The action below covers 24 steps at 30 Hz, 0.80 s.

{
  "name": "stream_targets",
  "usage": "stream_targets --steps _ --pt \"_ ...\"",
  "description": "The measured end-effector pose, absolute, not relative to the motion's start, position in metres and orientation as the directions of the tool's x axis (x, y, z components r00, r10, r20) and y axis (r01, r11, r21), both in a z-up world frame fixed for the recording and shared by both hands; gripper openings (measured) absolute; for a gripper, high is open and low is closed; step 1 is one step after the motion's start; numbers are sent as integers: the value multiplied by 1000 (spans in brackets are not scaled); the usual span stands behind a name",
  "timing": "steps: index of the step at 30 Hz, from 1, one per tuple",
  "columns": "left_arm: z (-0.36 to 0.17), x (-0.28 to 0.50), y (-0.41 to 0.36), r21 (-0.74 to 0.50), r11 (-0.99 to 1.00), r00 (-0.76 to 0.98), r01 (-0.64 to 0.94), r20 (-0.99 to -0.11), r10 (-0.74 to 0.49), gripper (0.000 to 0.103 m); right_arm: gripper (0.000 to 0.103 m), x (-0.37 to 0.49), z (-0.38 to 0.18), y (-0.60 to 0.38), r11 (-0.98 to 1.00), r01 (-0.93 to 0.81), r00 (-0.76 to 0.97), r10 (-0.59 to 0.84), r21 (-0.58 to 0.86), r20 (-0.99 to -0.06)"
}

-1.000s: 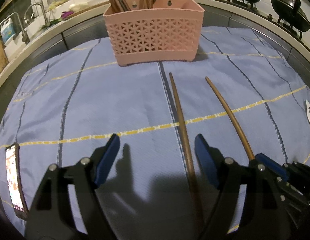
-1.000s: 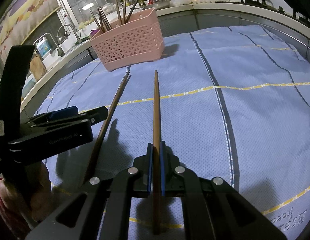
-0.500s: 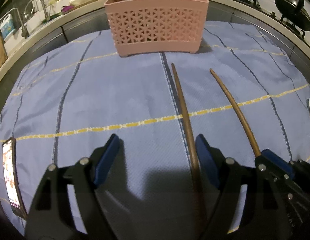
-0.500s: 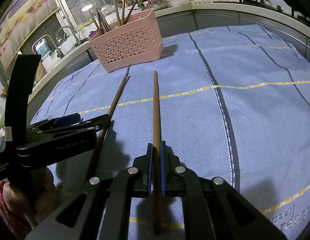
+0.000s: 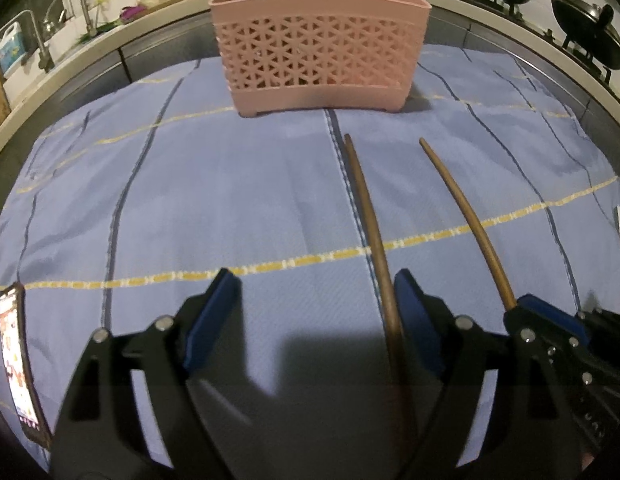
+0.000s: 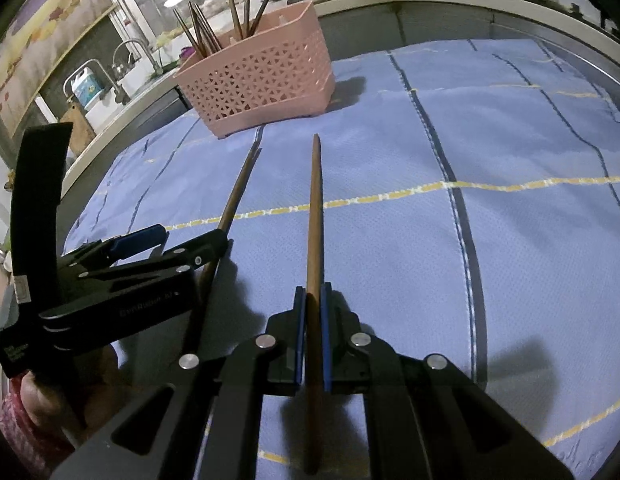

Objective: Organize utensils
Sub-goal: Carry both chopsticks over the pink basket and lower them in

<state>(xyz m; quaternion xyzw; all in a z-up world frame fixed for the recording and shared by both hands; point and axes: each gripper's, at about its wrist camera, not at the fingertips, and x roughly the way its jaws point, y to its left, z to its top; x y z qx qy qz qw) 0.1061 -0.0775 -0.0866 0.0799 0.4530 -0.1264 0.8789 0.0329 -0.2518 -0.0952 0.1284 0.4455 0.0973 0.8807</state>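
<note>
Here a phone (image 5: 18, 364) is seen at the far left edge of the blue striped cloth (image 5: 230, 200) that is spread over the bench. The left hand-held gripper (image 5: 316, 312) is held spread and opening wider, and a chopstick (image 5: 374, 248) is seen lying on the cloth between its fingers, close beside the right pad (image 5: 414, 316). Further right, a second chopstick (image 6: 314, 216) is pinched by the right hand-held gripper (image 6: 313, 336). Behind both, more chopsticks are kept in a pink basket (image 5: 318, 56).
</note>
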Motion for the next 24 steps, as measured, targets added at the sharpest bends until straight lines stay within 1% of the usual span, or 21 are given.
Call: stream_targets --steps 5,6,7,8,10,11,13,17,20,24 --pt "-86 121 -84 29 946 561 322 -811 -166 77 8 67 -90 -242 962 -113 554 270 250 -788" --pt "-86 124 -85 33 946 567 323 -807 -166 69 8 73 -89 -242 963 -119 550 267 242 -791" --pt "-85 127 -88 37 942 575 332 -800 -172 55 8 83 -87 -240 965 -126 541 262 231 -799" --pt "-83 131 -90 30 936 574 350 -797 -188 47 8 90 -86 -239 965 -132 535 262 226 -803" --pt "-81 138 -93 18 929 564 369 -799 -209 18 9 106 -85 -237 961 -156 520 275 227 -809" --pt "-81 141 -93 4 926 556 377 -801 -223 11 9 112 -85 -236 959 -163 515 281 230 -810" --pt "-80 149 -92 -38 922 534 385 -806 -256 7 9 120 -84 -231 950 -203 495 309 237 -812" --pt "-74 154 -75 -149 910 493 387 -800 -341 5 7 111 -77 -223 922 -263 475 380 285 -793" --pt "-57 146 -57 -203 899 510 388 -765 -393 5 7 94 -59 -224 891 -305 495 449 335 -743" --pt "-5 136 -34 -259 874 573 412 -672 -470 5 7 83 -15 -231 842 -357 570 539 404 -620"
